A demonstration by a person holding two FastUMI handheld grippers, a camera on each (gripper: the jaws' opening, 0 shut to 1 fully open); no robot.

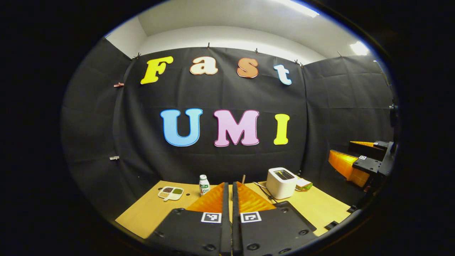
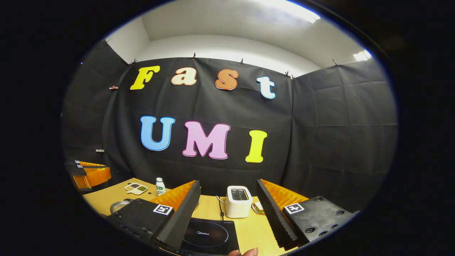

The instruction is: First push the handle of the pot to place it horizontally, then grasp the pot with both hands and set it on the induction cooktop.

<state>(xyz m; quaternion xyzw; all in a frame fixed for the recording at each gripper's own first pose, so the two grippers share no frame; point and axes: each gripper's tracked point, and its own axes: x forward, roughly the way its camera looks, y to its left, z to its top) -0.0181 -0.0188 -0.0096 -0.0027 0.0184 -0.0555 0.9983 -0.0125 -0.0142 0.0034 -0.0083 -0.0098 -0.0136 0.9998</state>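
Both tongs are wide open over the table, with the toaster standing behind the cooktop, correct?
Not quite. The right tongs are wide open, as the right gripper view shows, but the left tongs are shut, their fingers pressed together with nothing between them, as the left gripper view shows. The rest holds: the toaster stands behind the cooktop on the table.

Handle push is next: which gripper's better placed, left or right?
Left, likely. The left gripper is shut and aimed mid-table, and the pot sits on its side. The right gripper is open above the cooktop, with the pot off to its left.
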